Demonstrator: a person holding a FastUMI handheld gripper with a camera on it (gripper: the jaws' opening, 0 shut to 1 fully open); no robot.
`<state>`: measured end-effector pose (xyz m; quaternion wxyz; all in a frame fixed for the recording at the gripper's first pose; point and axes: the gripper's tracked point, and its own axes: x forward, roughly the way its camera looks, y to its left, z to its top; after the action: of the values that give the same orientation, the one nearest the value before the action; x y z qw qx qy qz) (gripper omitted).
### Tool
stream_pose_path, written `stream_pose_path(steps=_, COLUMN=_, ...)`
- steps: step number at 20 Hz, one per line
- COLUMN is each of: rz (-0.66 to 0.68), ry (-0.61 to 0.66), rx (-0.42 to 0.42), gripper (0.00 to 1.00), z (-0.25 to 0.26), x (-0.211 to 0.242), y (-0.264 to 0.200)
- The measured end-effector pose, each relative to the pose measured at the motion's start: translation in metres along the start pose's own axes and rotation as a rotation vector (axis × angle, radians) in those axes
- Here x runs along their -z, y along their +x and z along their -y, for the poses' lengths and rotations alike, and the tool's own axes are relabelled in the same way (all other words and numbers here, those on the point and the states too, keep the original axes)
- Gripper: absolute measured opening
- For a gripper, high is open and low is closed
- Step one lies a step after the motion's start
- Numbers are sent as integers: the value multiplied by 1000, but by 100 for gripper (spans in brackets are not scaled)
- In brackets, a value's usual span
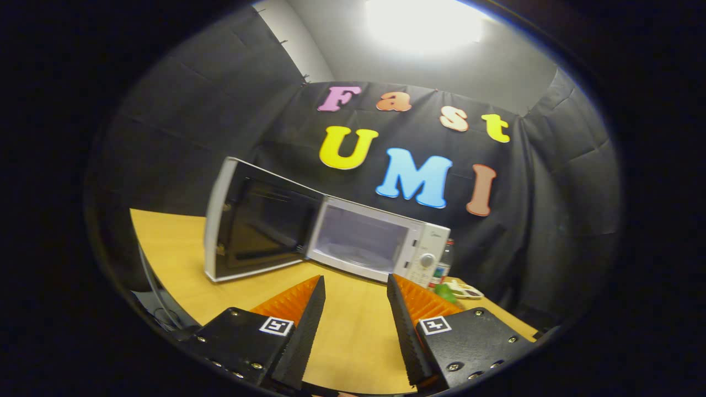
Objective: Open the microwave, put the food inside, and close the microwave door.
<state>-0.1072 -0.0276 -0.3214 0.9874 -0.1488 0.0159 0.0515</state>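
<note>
We see gripper (356,284) held above wooden table (353,331), fingers apart, nothing between them. Microwave (380,245) beyond fingers, well apart, door (256,223) swung wide, cavity bare. Plate with food (460,289) just beyond right finger, beside microwave's control side, bottle (444,264) behind it.

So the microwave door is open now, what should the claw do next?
Probably swing toward the plate of food beside the microwave and go to pick it up. The door already stands wide open and the inside looks empty, while the claw is open with nothing between its fingers, hovering over the table.
</note>
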Motion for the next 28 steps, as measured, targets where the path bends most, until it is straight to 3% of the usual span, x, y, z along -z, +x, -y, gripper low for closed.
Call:
stream_pose_path(steps=6, rz=-105, ry=23, rx=169, gripper=68, z=87, x=39, y=-7)
stream_pose_path(steps=9, rz=-150, ry=76, rx=86, gripper=68, z=68, x=50, y=-3)
stream_pose_path(steps=12, rz=-194, ry=5, rx=125, gripper=68, z=79, x=64, y=0)
stream_pose_path(steps=14, rz=-237, ry=45, rx=68, gripper=68, z=65, x=79, y=6)
stream_pose_path(steps=16, rz=-248, ry=57, rx=76, gripper=52, z=71, x=80, y=3)
stream_pose_path(steps=20, rz=-302, ry=65, rx=76, gripper=51, z=71, x=103, y=7)
stream_pose_path(steps=22, rz=-275, ry=91, rx=87, gripper=37, z=78, x=97, y=5)
stream_pose_path(steps=24, rz=-251, ry=121, rx=99, gripper=37, z=82, x=94, y=7)
stream_pose_path(steps=25, rz=-233, ry=130, rx=110, gripper=27, z=87, x=91, y=5)
stream_pose_path(steps=27, rz=-242, ry=154, rx=92, gripper=27, z=81, x=92, y=5)
stream_pose_path(steps=28, rz=-226, ry=178, rx=97, gripper=20, z=82, x=89, y=7)
